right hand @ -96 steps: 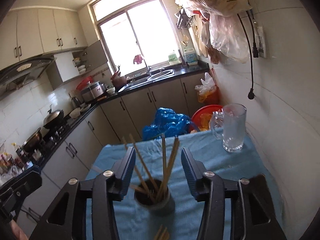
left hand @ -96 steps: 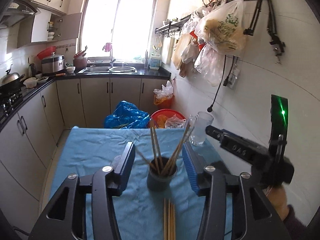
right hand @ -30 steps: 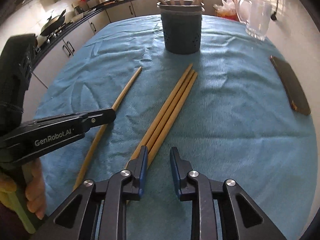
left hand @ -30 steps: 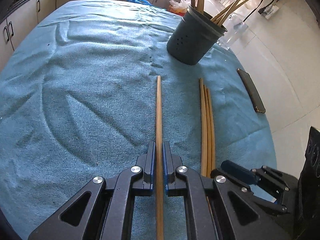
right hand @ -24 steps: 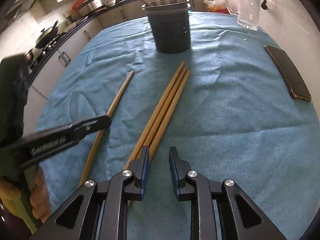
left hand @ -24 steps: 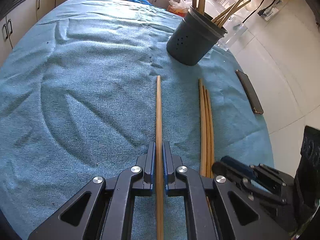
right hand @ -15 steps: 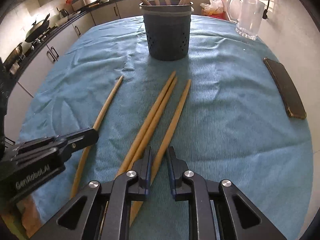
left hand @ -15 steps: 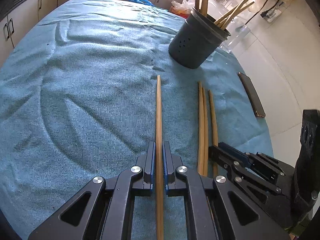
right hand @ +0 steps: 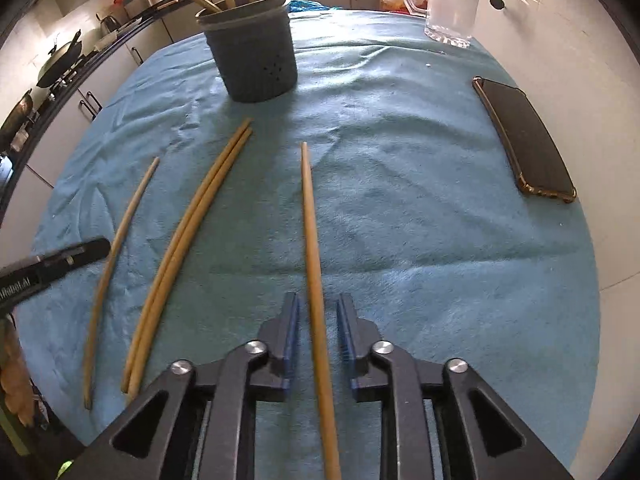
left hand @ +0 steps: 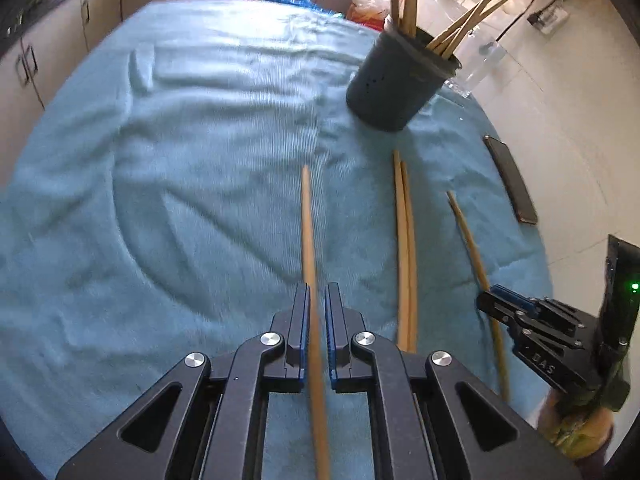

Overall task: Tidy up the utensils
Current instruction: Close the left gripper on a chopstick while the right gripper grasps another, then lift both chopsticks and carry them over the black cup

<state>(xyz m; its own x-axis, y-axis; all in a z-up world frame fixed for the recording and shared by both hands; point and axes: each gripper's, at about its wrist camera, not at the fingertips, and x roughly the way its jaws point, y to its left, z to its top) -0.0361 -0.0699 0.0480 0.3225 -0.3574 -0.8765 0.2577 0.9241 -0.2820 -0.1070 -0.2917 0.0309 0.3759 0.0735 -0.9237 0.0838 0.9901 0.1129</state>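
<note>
A dark utensil holder (left hand: 396, 84) with several chopsticks stands on the blue cloth; it also shows in the right wrist view (right hand: 252, 60). My left gripper (left hand: 316, 296) is shut on a single chopstick (left hand: 307, 224), which shows at the left in the right wrist view (right hand: 120, 248). My right gripper (right hand: 317, 304) is open, its jaws on either side of another chopstick (right hand: 310, 220) without touching it; that chopstick (left hand: 468, 232) and the right gripper (left hand: 496, 300) show in the left wrist view. A pair of chopsticks (left hand: 404, 232) lies between them (right hand: 192, 216).
A black phone (right hand: 524, 140) lies on the cloth at the right, also in the left wrist view (left hand: 510, 180). A glass mug (right hand: 450, 4) stands at the far right. The blue cloth (left hand: 160, 160) covers the table. Kitchen cabinets lie beyond.
The right gripper has pulled one chopstick away from the pair to the right and its jaws have opened wider around it. The left gripper stays shut on its chopstick.
</note>
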